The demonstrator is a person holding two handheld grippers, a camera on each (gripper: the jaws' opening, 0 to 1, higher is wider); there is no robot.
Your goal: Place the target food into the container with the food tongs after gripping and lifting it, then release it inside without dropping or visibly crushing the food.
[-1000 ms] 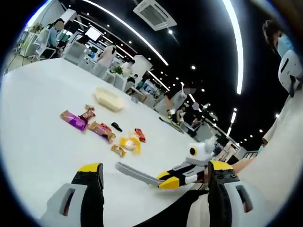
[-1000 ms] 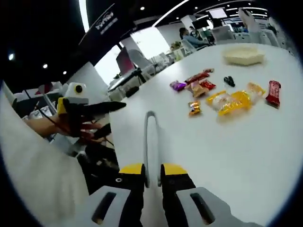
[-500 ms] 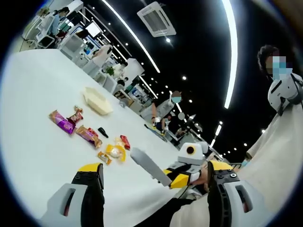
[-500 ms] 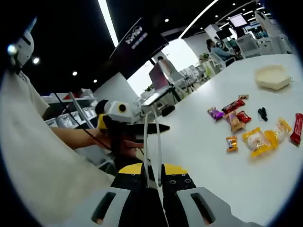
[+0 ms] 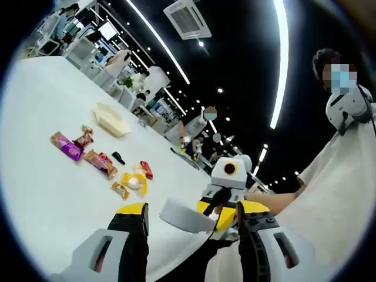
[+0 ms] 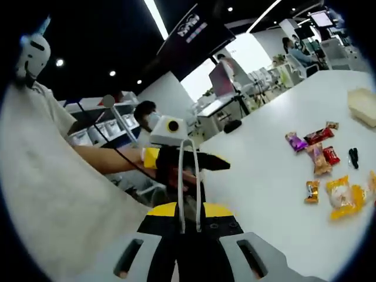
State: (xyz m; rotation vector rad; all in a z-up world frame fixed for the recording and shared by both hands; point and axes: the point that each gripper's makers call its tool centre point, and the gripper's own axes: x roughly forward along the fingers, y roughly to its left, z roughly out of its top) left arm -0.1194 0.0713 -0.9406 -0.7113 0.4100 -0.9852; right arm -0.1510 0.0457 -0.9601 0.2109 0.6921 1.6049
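- The right gripper [image 6: 190,212] holds the food tongs [image 6: 189,176], its yellow-tipped jaws clamped on the handle end; the two slim metal arms rise straight up the right gripper view, their long axis running along the jaws and pointing away from the hand.
- Over the last second the tongs have swung up off the table [image 6: 276,176]: a second ago their tips lay out over the white surface toward the snacks, and now they point at the left gripper [image 6: 176,158], raised just ahead of them.
- In the left gripper view, the left gripper [image 5: 191,226] stands with its jaws apart and nothing between them; the tongs [image 5: 185,215] cross the gap as a flat grey blade, angled toward this camera, with the right gripper [image 5: 226,200] behind them.
- The two tools have drawn together, where before they were well apart. Judged from this, the person is adjusting the hold on the tongs; picking has not begun.
- The snacks lie untouched on the table [image 5: 47,194]: a yellow packet [image 6: 343,197], a small orange sweet [image 6: 312,190], and red and purple wrappers beyond it.
- The pale container [image 5: 111,119] sits farther back, well apart from both grippers, and looks empty.
- Which snack is the target cannot be told.
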